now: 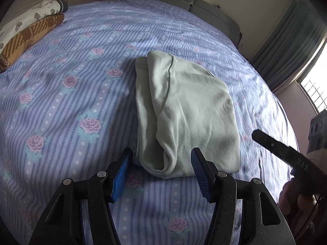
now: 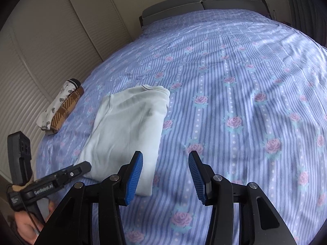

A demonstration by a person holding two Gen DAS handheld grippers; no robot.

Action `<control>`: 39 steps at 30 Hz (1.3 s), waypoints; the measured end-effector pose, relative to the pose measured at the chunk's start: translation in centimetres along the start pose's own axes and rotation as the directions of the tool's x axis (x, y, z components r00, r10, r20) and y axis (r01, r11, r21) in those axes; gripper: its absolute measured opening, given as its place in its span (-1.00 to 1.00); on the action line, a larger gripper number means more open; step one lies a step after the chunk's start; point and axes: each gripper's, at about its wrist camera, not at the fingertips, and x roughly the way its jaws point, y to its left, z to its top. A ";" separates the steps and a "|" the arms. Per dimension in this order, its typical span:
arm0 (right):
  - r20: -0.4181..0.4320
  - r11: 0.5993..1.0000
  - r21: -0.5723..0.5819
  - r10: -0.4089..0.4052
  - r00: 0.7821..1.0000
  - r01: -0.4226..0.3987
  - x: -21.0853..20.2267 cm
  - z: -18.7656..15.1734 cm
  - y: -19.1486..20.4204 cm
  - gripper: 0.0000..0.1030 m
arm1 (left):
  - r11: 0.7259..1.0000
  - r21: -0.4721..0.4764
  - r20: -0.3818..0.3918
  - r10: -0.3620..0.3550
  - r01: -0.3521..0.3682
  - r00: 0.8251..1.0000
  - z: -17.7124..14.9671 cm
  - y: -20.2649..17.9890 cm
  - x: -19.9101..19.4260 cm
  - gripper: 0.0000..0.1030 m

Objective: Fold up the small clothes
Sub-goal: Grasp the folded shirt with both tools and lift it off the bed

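Observation:
A pale green garment point(image 1: 184, 112) lies folded into a rough rectangle on the blue flowered bedsheet point(image 1: 71, 102). My left gripper point(image 1: 162, 153) stands open at its near end, and the rolled near fold shows between the blue pads point(image 1: 122, 175) without being pinched. In the right wrist view the same garment point(image 2: 126, 130) lies left of centre, with the left gripper point(image 2: 81, 168) at its near left corner. My right gripper point(image 2: 166, 157) is open over bare sheet just right of the garment's near corner, nothing between its fingers. From the left wrist it shows as a dark finger point(image 1: 269, 143) at the right.
A white printed piece and a brown plaid piece point(image 2: 61, 106) lie folded together at the bed's left edge, by slatted wall panels point(image 2: 40, 61). A grey headboard point(image 2: 200, 2) closes the far end. Curtains and a bright window point(image 1: 296, 51) are on the right.

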 end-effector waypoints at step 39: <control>-0.186 0.902 0.265 0.396 0.899 -0.342 10.5 6.4 -2.3 -0.64 | 0.985 -0.113 -0.001 -0.131 0.130 0.991 0.5 0.8 0.8 -0.62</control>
